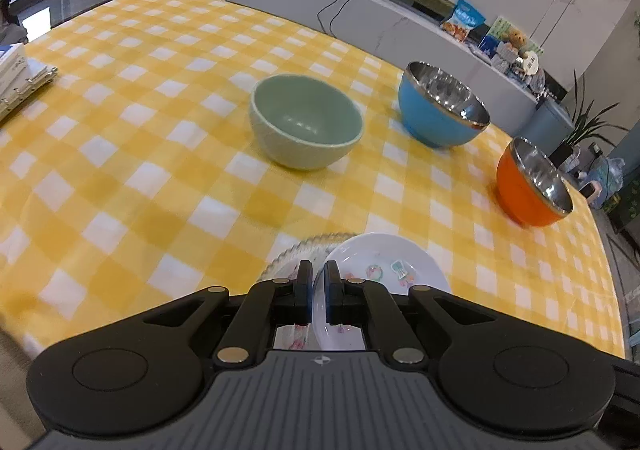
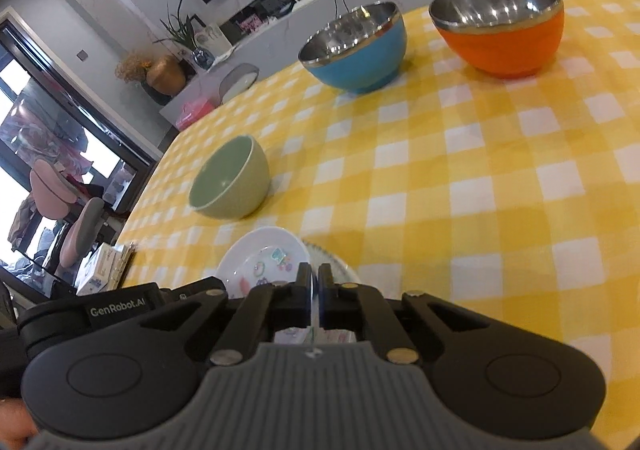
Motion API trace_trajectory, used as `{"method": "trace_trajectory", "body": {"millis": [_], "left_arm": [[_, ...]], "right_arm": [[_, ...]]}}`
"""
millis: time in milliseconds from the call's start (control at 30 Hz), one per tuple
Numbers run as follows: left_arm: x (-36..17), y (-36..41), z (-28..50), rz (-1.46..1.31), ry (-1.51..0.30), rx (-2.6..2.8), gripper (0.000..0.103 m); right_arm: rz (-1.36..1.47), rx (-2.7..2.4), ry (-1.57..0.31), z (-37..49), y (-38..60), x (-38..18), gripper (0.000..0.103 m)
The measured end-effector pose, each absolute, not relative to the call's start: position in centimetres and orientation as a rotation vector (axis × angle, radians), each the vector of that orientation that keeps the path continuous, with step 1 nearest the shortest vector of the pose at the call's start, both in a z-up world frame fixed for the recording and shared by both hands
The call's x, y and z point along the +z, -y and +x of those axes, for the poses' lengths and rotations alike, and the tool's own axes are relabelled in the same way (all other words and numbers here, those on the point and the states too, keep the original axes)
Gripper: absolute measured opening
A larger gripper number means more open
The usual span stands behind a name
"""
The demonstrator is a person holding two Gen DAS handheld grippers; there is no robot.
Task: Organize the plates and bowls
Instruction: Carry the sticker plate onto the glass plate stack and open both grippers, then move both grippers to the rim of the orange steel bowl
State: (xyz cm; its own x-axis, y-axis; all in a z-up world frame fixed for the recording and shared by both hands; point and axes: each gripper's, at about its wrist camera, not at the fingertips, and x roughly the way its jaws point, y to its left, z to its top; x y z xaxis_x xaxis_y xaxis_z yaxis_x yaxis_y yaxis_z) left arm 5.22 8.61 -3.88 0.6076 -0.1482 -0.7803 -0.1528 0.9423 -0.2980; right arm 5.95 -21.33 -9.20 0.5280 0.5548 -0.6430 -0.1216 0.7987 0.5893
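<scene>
My left gripper [image 1: 318,274] is shut on the rim of a small white plate [image 1: 384,270] with cartoon prints, held just over a scalloped clear plate [image 1: 288,256] on the yellow checked tablecloth. My right gripper [image 2: 314,278] is shut on the opposite rim of the same white plate [image 2: 260,262]; the clear plate's edge [image 2: 340,266] shows beside it. A pale green bowl [image 1: 306,122] [image 2: 230,178] stands upright ahead. A blue steel-lined bowl [image 1: 442,106] [image 2: 356,46] and an orange steel-lined bowl [image 1: 532,184] [image 2: 502,22] stand farther back.
A stack of white boxes [image 1: 20,78] lies at the table's left edge, also in the right wrist view [image 2: 106,262]. The table's far edge [image 1: 280,16] faces a grey counter with a router, snack bags and a plant. Chairs stand beyond the table.
</scene>
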Motion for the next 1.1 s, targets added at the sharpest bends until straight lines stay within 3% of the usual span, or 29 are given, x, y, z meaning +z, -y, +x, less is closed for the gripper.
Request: {"method": "trace_trajectory", "body": {"millis": [600,733,800,900,1100], "left_arm": [[-4.9,-8.7,4.1,-0.343,-0.967,0.018,0.005],[-4.9,-8.9,4.0,-0.365,-0.972,0.017,0.008],[-4.6,-9.0,4.0,-0.367,-0.964,0.021,0.015],[-3.7,-8.9,3.9,-0.357,-0.929,0.03,0.022],[-1.0,-7.1,4.5,-0.316,-0.866,-0.04,0.034]], "right_arm": [[0.428,0.427,-0.995,5.3,19.9,-9.9,0.001],[0.412,0.436,-0.994,5.2,19.6,-9.8,0.008],[0.391,0.436,-0.978,5.1,19.6,-9.5,0.011],[0.374,0.423,-0.943,4.9,19.8,-8.7,0.029],[0.312,0.341,-0.883,5.1,21.2,-6.7,0.041]]}}
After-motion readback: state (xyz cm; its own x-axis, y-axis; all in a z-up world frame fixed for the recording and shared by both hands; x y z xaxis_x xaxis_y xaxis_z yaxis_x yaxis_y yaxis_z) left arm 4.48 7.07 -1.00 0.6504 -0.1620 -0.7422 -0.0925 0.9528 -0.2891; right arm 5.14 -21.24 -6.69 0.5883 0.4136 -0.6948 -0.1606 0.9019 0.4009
